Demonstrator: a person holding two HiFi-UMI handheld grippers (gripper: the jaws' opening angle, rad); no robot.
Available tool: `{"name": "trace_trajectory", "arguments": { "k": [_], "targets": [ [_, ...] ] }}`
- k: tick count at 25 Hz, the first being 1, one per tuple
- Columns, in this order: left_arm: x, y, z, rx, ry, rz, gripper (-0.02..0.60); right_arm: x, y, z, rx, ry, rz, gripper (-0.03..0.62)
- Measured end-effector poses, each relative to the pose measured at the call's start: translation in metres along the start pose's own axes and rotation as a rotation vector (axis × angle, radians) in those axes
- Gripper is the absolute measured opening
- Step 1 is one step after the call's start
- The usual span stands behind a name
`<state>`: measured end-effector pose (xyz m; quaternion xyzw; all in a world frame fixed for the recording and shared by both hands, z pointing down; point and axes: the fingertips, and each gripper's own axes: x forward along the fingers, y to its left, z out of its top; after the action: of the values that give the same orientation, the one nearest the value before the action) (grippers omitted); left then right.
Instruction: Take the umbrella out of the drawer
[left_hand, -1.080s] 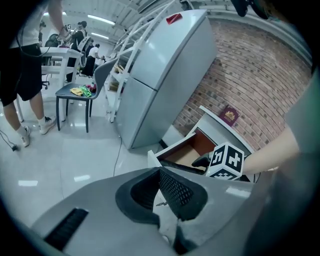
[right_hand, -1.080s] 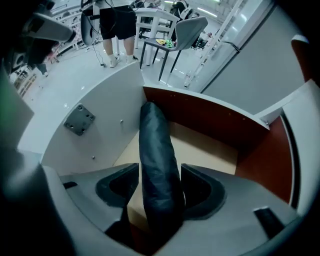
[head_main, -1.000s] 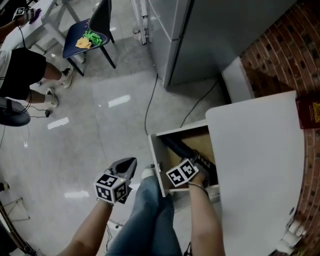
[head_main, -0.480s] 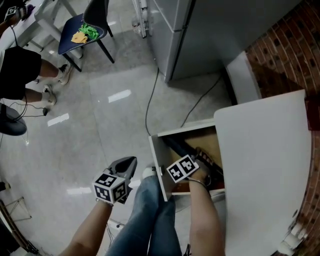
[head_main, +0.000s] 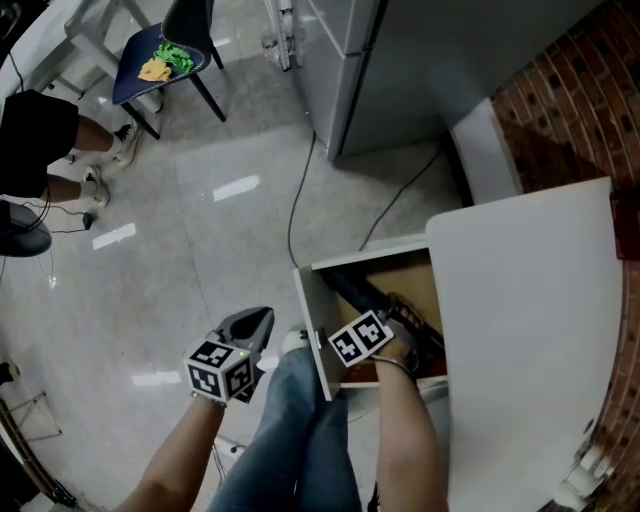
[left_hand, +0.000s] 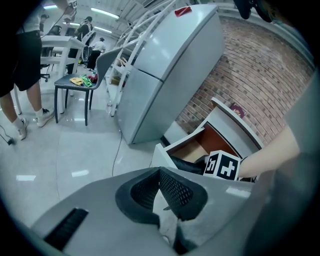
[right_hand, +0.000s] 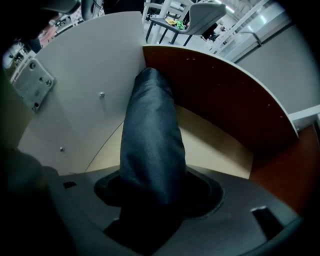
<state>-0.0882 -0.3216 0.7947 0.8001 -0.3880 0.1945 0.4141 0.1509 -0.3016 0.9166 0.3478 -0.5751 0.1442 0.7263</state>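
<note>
In the open drawer (head_main: 311, 330) at lower centre of the head view lies the umbrella (right_hand: 150, 145), folded in a dark, faintly glossy sleeve, running from the near end up toward the drawer's far wall. Your right gripper (right_hand: 155, 197) straddles its thick near end. The jaws have just been closing, with the umbrella between them, yet dark gaps still show on either side, so the pads do not appear to be pressing. Your left gripper (left_hand: 162, 192), jaws together and empty, hangs over the floor at lower left. Expect a light load, stiff at the core but soft and slick outside. Grip across the fat middle, firmly.
</note>
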Motion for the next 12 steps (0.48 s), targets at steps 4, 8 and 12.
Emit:
{"name": "trace_trajectory", "arguments": {
  "k": [4,8,12],
  "targets": [
    [-0.007,-0.008,0.002,0.019,-0.002,-0.009,-0.002,-0.009,0.0,-0.001,-0.022,-0.014,-0.013,0.245],
    [-0.02,-0.004,0.004,0.012,-0.014,0.013,-0.002,-0.025,0.003,-0.001,-0.047,-0.046,-0.023,0.245],
    [-0.036,-0.007,0.012,-0.003,-0.038,0.03,-0.002,-0.044,0.003,0.002,-0.05,-0.087,-0.018,0.245]
  ]
}}
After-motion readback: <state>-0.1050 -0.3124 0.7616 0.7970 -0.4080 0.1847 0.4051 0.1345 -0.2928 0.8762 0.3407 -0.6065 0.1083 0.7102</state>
